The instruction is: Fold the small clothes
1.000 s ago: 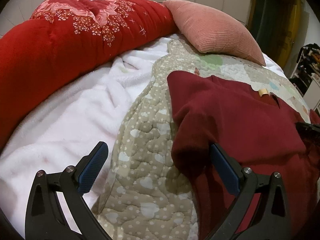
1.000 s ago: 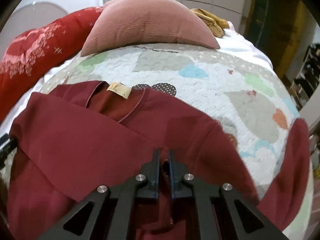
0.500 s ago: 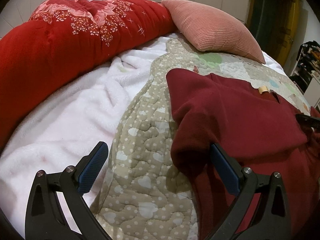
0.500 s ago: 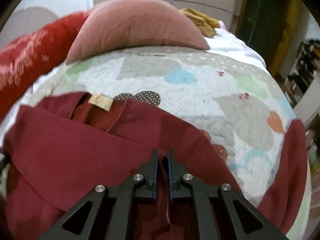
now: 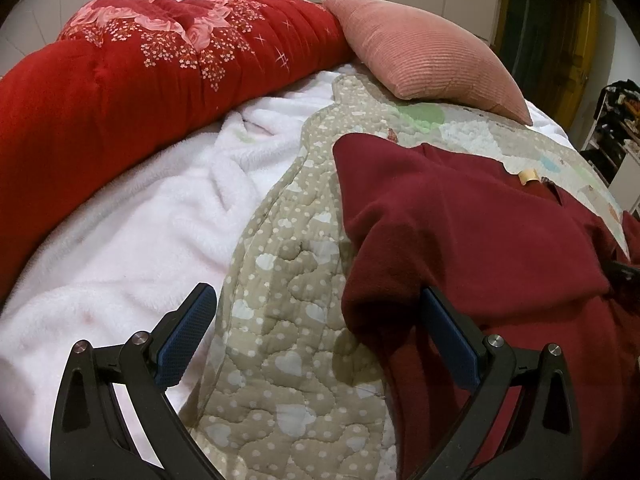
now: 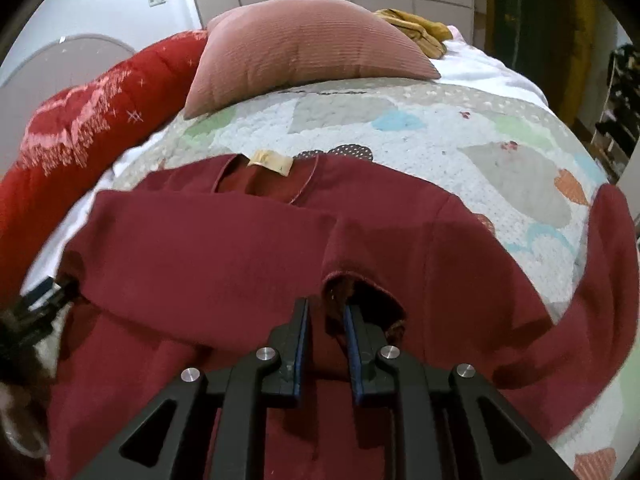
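**A:** Where is the garment lying? And what is each tool doing?

**B:** The maroon sweater (image 6: 248,264) lies spread on the patchwork quilt (image 6: 400,136) on the bed, neckline with its tan label (image 6: 270,162) toward the pink cushion (image 6: 304,52); one sleeve is folded across the chest, its cuff (image 6: 360,284) ending near the middle; the other sleeve (image 6: 612,248) trails toward the quilt's right edge.

**A:** And the right gripper?

**B:** The right gripper (image 6: 326,316) sits at that cuff; its jaws stand slightly apart, a fold of the cuff between them; whether the pads press the cloth I cannot tell.

**A:** The left one?

**B:** The left gripper (image 5: 316,336) has its jaws wide apart, holding nothing; its right finger (image 5: 448,336) is just beside the sweater's folded left edge (image 5: 352,264), its left finger (image 5: 184,336) over the white fleece blanket (image 5: 140,248); bare dotted quilt border (image 5: 288,280) lies between the two.

**A:** What room is there around the edges?

**B:** Left of the sweater runs the border, then the fleece, then the red floral duvet (image 5: 120,80) bunched along the far side; ahead, open quilt reaches to the cushion; a mustard cloth (image 6: 416,32) lies behind the cushion, well apart.
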The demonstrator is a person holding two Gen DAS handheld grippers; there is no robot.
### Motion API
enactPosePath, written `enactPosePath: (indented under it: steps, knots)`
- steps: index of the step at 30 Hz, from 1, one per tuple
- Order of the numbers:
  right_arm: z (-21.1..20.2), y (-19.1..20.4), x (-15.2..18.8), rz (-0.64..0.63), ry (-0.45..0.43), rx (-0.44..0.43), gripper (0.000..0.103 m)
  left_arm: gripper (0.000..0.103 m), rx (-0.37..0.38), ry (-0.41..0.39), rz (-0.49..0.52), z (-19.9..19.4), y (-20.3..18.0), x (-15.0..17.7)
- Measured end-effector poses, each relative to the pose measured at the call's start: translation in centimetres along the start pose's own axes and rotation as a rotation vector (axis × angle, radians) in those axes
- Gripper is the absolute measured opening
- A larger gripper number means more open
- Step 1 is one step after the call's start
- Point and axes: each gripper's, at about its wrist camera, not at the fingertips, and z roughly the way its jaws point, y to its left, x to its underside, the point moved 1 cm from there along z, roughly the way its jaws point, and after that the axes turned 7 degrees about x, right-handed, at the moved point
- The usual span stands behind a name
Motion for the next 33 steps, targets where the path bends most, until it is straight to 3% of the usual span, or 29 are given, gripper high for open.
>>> enactPosePath:
  steps: [4,5,7,10,16,22,25,26,28,33]
  knots:
    - [-3.9,-3.5,0.6,0.061,-0.060,0.053,0.022,0.102,0.014,-0.023,0.002,-1.0,-0.2,-0.1]
    - [-5.1,-5.3,1.0,0.101,-0.080,0.079,0.023,0.102,0.019,-0.038,0.009,-1.5,-0.3,-0.2]
    - [-6.5,-9.0,1.9,0.190,-0.095,0.129,0.036,0.102,0.029,-0.062,0.022,-2.2,-0.7,-0.3]
    - [-7.2,-14.6,3.4,0.341,-0.076,0.201,0.041,0.102,0.045,-0.075,0.037,-2.4,-1.2,-0.2]
    - [-5.9,-21.3,4.0,0.581,-0.088,0.133,0.041,0.102,0.046,-0.023,0.016,-1.1,-1.1,0.0]
    - [-3.4,-23.0,1.0,0.626,-0.092,0.142,0.045,0.102,0.047,-0.022,0.018,-1.0,-1.1,0.2]
    - [-1.2,-24.7,0.2,0.717,-0.090,0.086,0.045,0.102,0.045,-0.014,0.026,-0.8,-1.1,0.3]
    - [-0.5,-24.9,0.0,0.722,-0.083,0.064,0.045,0.102,0.047,-0.009,0.026,-0.6,-1.1,0.3]
    - [-0.3,-24.5,-0.5,0.664,-0.079,0.118,0.015,0.102,0.045,0.001,0.021,-0.4,-1.0,0.4]
    - [-6.2,-24.4,0.3,0.558,-0.246,0.212,0.010,0.102,0.043,-0.005,0.018,-0.6,-1.1,0.4]
